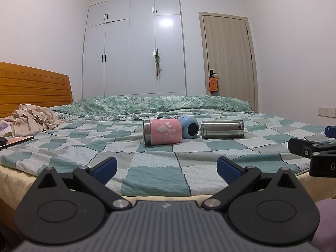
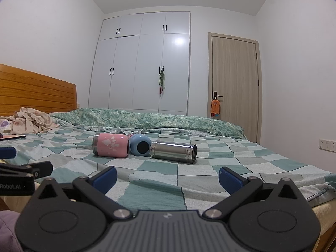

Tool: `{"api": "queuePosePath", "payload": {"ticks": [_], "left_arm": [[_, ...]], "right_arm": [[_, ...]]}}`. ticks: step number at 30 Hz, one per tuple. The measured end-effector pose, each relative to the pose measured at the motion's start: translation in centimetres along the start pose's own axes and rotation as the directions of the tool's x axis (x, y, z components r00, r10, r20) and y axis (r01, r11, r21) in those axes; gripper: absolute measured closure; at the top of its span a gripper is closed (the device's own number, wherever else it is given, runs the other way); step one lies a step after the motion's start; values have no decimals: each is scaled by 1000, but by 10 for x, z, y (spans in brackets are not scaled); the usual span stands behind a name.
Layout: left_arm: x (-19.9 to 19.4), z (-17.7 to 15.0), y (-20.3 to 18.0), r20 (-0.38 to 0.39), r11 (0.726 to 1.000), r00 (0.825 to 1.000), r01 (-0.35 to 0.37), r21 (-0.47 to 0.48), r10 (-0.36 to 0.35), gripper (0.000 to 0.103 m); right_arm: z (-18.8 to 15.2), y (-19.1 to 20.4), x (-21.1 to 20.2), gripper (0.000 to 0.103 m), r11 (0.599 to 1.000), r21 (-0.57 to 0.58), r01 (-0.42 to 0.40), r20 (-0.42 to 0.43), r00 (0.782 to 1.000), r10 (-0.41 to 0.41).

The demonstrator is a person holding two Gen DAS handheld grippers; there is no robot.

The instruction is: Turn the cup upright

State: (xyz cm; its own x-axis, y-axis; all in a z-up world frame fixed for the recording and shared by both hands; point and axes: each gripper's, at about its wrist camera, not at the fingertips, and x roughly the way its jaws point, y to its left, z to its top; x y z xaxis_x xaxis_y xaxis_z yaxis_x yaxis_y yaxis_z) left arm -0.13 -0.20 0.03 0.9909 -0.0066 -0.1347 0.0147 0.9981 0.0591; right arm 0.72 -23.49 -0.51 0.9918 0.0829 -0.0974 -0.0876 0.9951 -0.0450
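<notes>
Cups lay on the checked bedspread, all three on their sides in a tight row well ahead of both grippers: a steel cup, the longest, at the right end with its mouth seeming to face right; a pink cup at the left end, its steel rim pointing left; and a small blue cup wedged between them, touching both. The left gripper and right gripper hovered at the near edge of the bed, fingers spread wide and holding nothing. Nothing had been righted; this looked like the approach. Next would likely be reaching forward and closing across one cup's body.
</notes>
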Motion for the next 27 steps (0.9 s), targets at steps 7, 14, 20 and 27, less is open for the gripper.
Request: {"api": "queuePosePath", "payload": {"ticks": [7, 14, 20, 27], "left_arm": [[4, 15, 2, -21, 1000, 1000, 9, 26, -8, 0], [39, 61, 14, -16, 977, 1000, 20, 214, -17, 0], [90, 79, 15, -61, 932, 998, 40, 361, -19, 0], [154, 90, 11, -135, 857, 990, 107, 504, -45, 0]], "right_arm": [[12, 3, 2, 0, 999, -5, -50, -17, 999, 50], [34, 17, 42, 0, 992, -2, -126, -31, 992, 126], [43, 26, 97, 0, 985, 33, -168, -77, 982, 170], [58, 30, 165, 0, 980, 69, -189, -133, 972, 196]]}}
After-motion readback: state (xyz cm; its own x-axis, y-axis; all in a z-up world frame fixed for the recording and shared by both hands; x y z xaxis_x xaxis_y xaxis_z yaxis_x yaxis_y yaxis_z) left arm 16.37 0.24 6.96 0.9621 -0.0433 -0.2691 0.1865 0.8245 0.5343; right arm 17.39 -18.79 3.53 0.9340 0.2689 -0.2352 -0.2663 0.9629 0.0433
